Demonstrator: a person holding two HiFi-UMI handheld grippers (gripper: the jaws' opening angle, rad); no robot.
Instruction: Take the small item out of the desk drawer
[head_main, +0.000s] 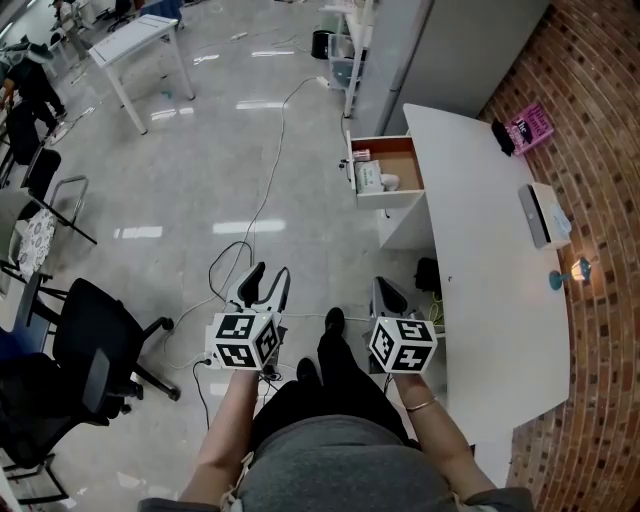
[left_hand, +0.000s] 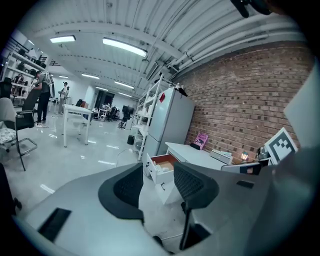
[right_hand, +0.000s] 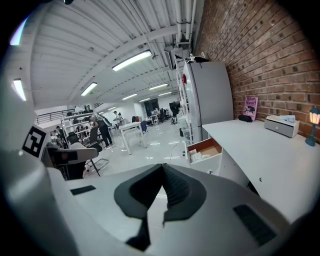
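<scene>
In the open desk drawer (head_main: 388, 168): small item (head_main: 390, 183), pale, rounded, smooth-looking, lying on the drawer bottom. Just beside it, a white box-like pack (head_main: 368, 177); at the far corner, a smaller red-and-white piece (head_main: 360, 155), too tiny to make out. Drawer itself: white front and walls, brown wood-toned bottom, standing well out from under the tabletop (head_main: 480, 260).

Tabletop: flat, white, matt, long and rectangular, set against a red brick wall (head_main: 595, 110) with rough mortar lines. On it, spread along the wall side: pink book (head_main: 530, 127), a black lump (head_main: 502, 137) just beside the book, a boxy white device (head_main: 543, 215), a little blue lamp (head_main: 570, 274) glowing orange.

Below and to the left: glossy grey floor (head_main: 200, 190) carrying bright reflections, a thin cable (head_main: 268, 190) snaking across it, a black office chair (head_main: 95, 345) on castors.

Left tool (head_main: 268, 282): low in front of the body, well apart from the drawer. Jaws spread wide, black ribbed pads (left_hand: 131, 187) facing each other, only air between them and the distant drawer seen through the gap. Empty, touching nothing.

Right tool (head_main: 386, 296): beside the tabletop edge, also well short of the drawer. Jaws pressed together at the tips, textured black pads (right_hand: 175, 187) meeting in a closed V, no object between.

Grey moulded plastic bodies on both, each topped by a white cube (head_main: 243, 340) printed with black square markers.
</scene>
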